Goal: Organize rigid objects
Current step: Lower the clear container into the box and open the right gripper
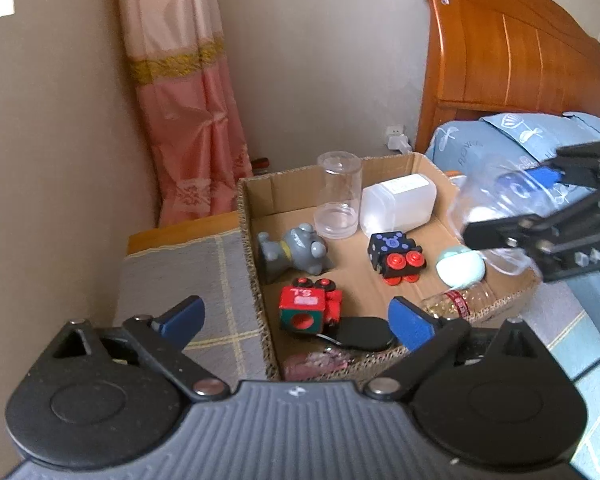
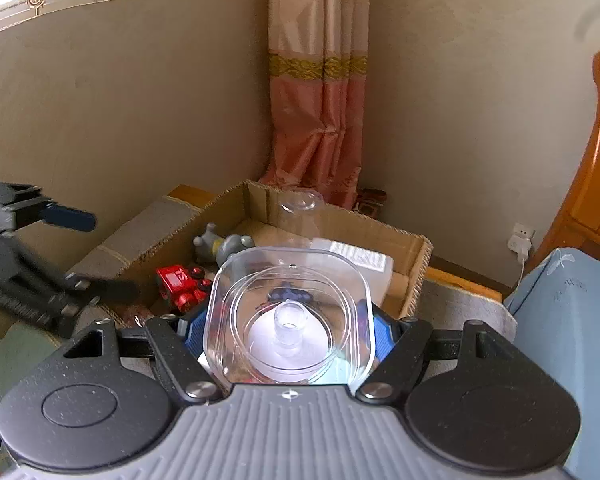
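Left gripper (image 1: 296,320): jaws spread wide, nothing between them, poised above the near edge of the cardboard box (image 1: 252,216). Right gripper (image 2: 288,328): blue pads clamped on both sides of a clear square plastic container (image 2: 290,312), held over the box. Inside the box: red toy block (image 1: 310,306), grey figurine (image 1: 296,252), clear jar (image 1: 338,194).

A home bedroom — a carved wooden headboard (image 1: 512,44) stands over blue flowered bedding (image 1: 496,140), a pink curtain (image 1: 180,92) hangs in the corner of plain walls, and a charger (image 2: 521,240) sits plugged in low — toys fill a box (image 1: 260,184) beside it
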The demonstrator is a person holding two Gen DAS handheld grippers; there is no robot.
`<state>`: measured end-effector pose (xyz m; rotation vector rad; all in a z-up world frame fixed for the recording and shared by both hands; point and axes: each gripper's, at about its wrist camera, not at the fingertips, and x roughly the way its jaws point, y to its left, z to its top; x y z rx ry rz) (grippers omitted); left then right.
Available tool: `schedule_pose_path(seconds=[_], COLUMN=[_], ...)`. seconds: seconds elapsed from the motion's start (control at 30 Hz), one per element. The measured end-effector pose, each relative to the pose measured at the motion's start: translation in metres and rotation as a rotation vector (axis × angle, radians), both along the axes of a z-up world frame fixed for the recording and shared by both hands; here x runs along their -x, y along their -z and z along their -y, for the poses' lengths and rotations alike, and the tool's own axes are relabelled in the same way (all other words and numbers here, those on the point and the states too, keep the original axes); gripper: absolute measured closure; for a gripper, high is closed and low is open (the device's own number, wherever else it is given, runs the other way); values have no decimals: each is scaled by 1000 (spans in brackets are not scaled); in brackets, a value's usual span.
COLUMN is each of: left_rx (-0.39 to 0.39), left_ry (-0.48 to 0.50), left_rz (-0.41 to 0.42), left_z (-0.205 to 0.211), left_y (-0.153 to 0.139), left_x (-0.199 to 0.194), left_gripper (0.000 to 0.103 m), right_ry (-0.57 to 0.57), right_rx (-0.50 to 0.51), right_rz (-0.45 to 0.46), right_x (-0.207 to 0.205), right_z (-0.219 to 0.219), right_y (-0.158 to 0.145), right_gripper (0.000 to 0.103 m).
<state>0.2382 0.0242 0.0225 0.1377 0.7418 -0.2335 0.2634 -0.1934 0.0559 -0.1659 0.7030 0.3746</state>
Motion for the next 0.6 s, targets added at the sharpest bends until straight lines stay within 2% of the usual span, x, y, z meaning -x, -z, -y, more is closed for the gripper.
schedule_pose_path(seconds=[0.27,0.6], left_rx=[37,37], left_ry=[-77,-125], left_rz=[26,35], left_z=[-21,-39], left_y=[-6,-4], left_x=[28,45], left_gripper=[5,5], right_ry=[-36,-28], right_rx=[-6,30], right_rz=[-28,-102], right_x=[-22,-45], right_z=[-33,-68], right_y=[-1,21], right_gripper=[24,24])
